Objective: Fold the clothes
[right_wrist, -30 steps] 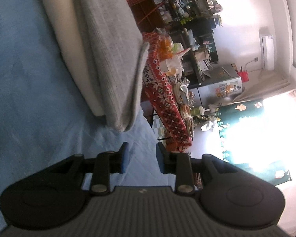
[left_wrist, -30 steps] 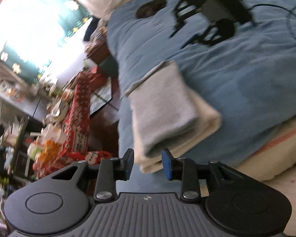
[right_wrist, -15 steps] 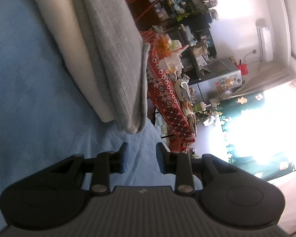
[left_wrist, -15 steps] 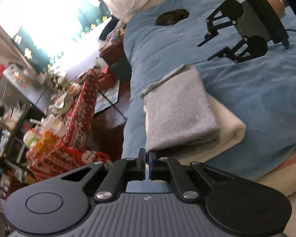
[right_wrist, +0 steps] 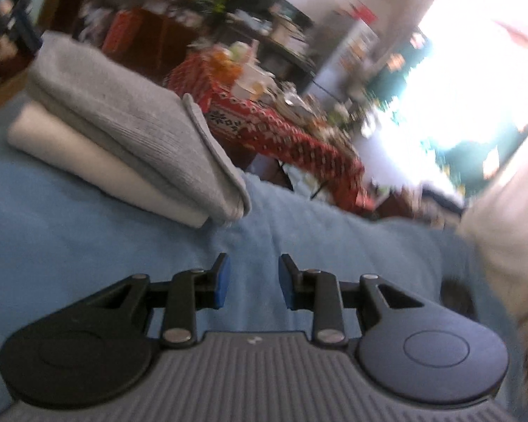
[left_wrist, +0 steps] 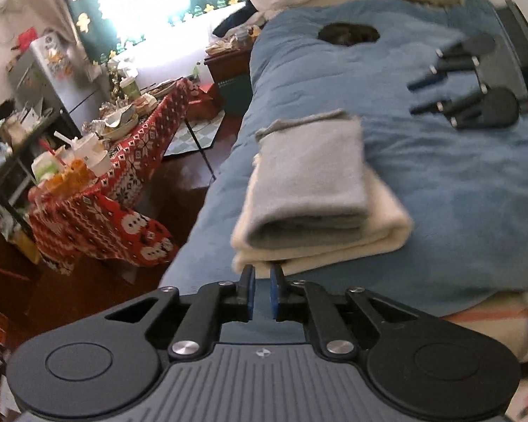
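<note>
Blue blanket (left_wrist: 457, 183) covers the bed, carrying the folded cream garment (left_wrist: 380, 235) with the folded grey garment (left_wrist: 309, 172) stacked on it, just ahead of the left gripper (left_wrist: 260, 293), fingers opening on nothing, and ahead-left of the right gripper (right_wrist: 252, 281), fingers spread, empty.

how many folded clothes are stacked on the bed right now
2. A grey folded garment lies on top, and a cream folded garment sits under it, both near the edge of the blue bedspread. Anything beneath the stack cannot be seen.
</note>
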### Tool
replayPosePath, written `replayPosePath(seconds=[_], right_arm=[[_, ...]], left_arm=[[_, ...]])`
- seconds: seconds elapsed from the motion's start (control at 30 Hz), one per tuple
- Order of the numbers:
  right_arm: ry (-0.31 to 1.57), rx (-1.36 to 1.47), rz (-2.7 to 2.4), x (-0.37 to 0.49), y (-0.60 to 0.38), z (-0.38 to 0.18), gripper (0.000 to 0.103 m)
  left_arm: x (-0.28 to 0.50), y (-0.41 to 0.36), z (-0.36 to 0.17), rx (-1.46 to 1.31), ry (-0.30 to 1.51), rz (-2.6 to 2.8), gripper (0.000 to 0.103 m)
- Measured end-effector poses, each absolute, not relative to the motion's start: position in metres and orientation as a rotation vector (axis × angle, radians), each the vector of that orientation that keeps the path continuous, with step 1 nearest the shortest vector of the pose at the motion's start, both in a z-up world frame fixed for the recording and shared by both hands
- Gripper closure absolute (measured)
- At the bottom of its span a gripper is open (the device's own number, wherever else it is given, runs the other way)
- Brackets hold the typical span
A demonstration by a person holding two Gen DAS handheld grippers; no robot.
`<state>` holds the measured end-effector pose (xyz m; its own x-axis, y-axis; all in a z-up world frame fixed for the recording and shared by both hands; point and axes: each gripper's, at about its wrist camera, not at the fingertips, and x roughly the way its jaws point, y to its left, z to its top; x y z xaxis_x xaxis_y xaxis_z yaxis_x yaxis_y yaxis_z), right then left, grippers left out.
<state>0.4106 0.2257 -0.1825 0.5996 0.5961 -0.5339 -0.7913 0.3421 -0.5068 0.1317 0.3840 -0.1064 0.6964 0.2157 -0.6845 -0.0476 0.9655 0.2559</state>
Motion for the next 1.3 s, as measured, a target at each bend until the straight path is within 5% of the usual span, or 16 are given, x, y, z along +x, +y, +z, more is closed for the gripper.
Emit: replayPosePath(seconds=[0.43, 0.67, 0.73, 1.0, 1.3], right_arm=[[0.511, -0.538, 0.693, 0.324, 0.059, -0.132, 0.056], [0.611, -0.447, 0.497, 0.269, -0.045, -0.131, 0.039], [0.630, -0.415, 0.436, 0.253, -0.071, -0.132, 0.033], [0.656, -0.233, 0.210, 0.192, -0.157, -0.124, 0.001], [0.713, -0.003, 0.101, 0.148, -0.203, -0.115, 0.001]], left_arm=[[0.156, 0.227, -0.097, 0.196, 0.660, -0.066, 0.044], [0.174, 0.134, -0.127, 0.160, 0.670, -0.233, 0.042], [0.177, 0.113, -0.135, 0.135, 0.662, -0.280, 0.035], [0.174, 0.039, -0.158, 0.101, 0.684, -0.340, 0.034], [0.134, 0.024, -0.132, 0.015, 0.663, -0.289, 0.026]])
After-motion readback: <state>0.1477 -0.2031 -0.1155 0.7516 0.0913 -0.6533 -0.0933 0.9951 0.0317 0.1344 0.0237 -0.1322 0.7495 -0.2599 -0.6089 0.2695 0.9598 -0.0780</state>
